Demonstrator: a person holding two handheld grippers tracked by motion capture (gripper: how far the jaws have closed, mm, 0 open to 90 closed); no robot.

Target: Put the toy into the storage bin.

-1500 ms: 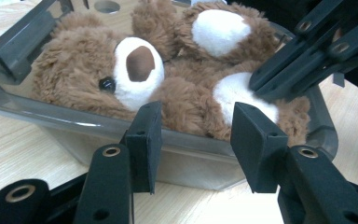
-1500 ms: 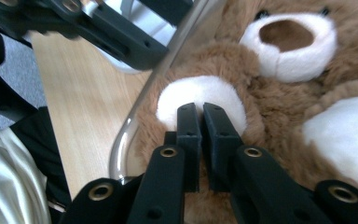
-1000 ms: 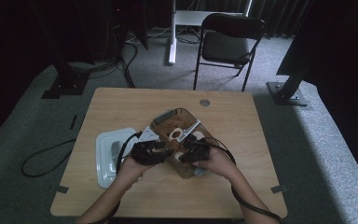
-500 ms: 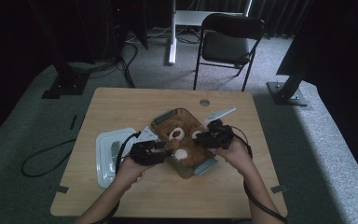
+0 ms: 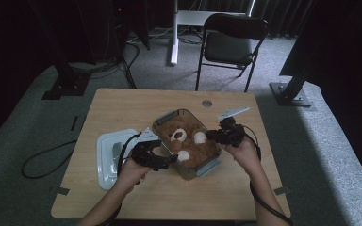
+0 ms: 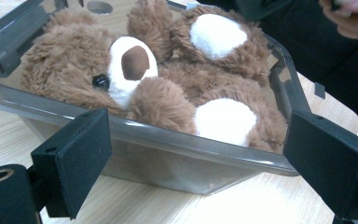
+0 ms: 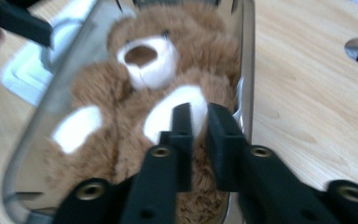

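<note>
Left of the box lies a white lid [image 5: 111, 157], flat, hard plastic. The left gripper [image 6: 191, 158], jaws just sprung wide with nothing between them, sits at the near rim of the box [image 6: 168, 144], which is clear, rigid and smooth-walled. Inside the box lies the teddy bear [image 5: 188, 143], shaggy brown plush with white pads, stuffed close to the rim. The right gripper [image 7: 196, 130], jaws just closing to a narrow gap, empty, hovers over the bear's foot. Risks: springy fur bulging up and blocking the lid; the light box skidding when nudged.
</note>
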